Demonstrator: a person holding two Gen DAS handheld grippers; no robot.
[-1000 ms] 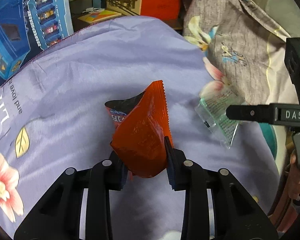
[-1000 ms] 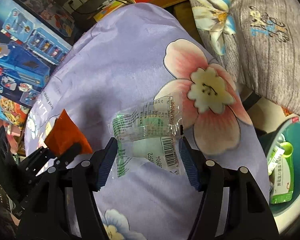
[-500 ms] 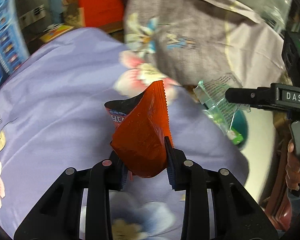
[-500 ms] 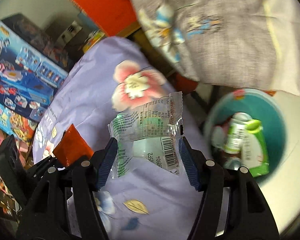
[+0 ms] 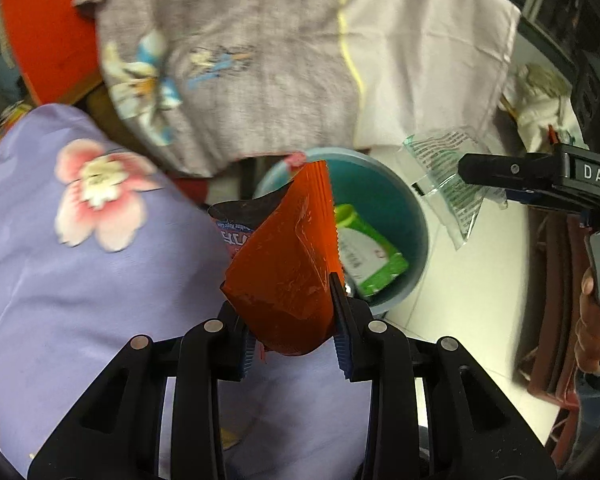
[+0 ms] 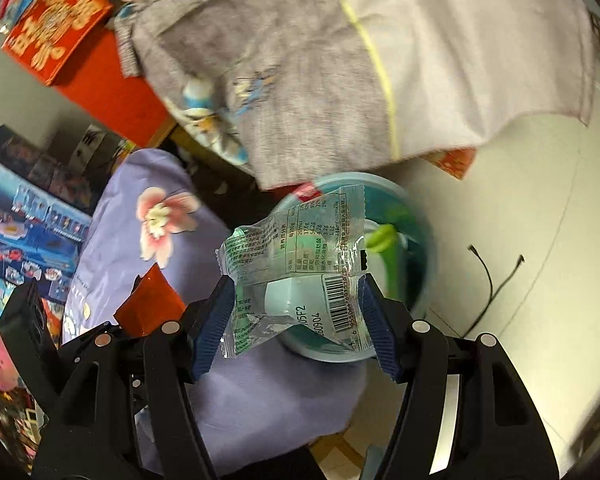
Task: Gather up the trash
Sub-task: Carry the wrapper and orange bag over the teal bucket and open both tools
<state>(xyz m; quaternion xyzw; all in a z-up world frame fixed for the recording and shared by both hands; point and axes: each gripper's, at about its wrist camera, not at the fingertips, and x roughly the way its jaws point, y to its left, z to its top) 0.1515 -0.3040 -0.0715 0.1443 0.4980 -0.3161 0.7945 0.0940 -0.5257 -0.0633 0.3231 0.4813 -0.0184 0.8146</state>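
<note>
My left gripper (image 5: pixel 294 338) is shut on an orange snack wrapper (image 5: pixel 288 276) and holds it in the air near the edge of the purple bed cover, in front of a teal bin (image 5: pixel 400 204) on the floor. My right gripper (image 6: pixel 296 320) is shut on a clear plastic wrapper (image 6: pixel 300 264) with a barcode, held above the same teal bin (image 6: pixel 422 248). The bin holds a green and white package (image 5: pixel 374 258). The right gripper with its clear wrapper (image 5: pixel 446 176) shows at the right of the left wrist view. The orange wrapper (image 6: pixel 152 304) shows at the left of the right wrist view.
A purple flowered bed cover (image 5: pixel 72 248) fills the left. A grey and white cloth (image 5: pixel 300 60) hangs behind the bin. Red boxes (image 6: pixel 56 24) and blue toy boxes (image 6: pixel 24 232) stand at the back left. A black cable (image 6: pixel 496 276) lies on the white floor.
Both grippers have swung right, from over the bed cover to the teal bin, each still holding its wrapper. The bin now lies right in front of both.
</note>
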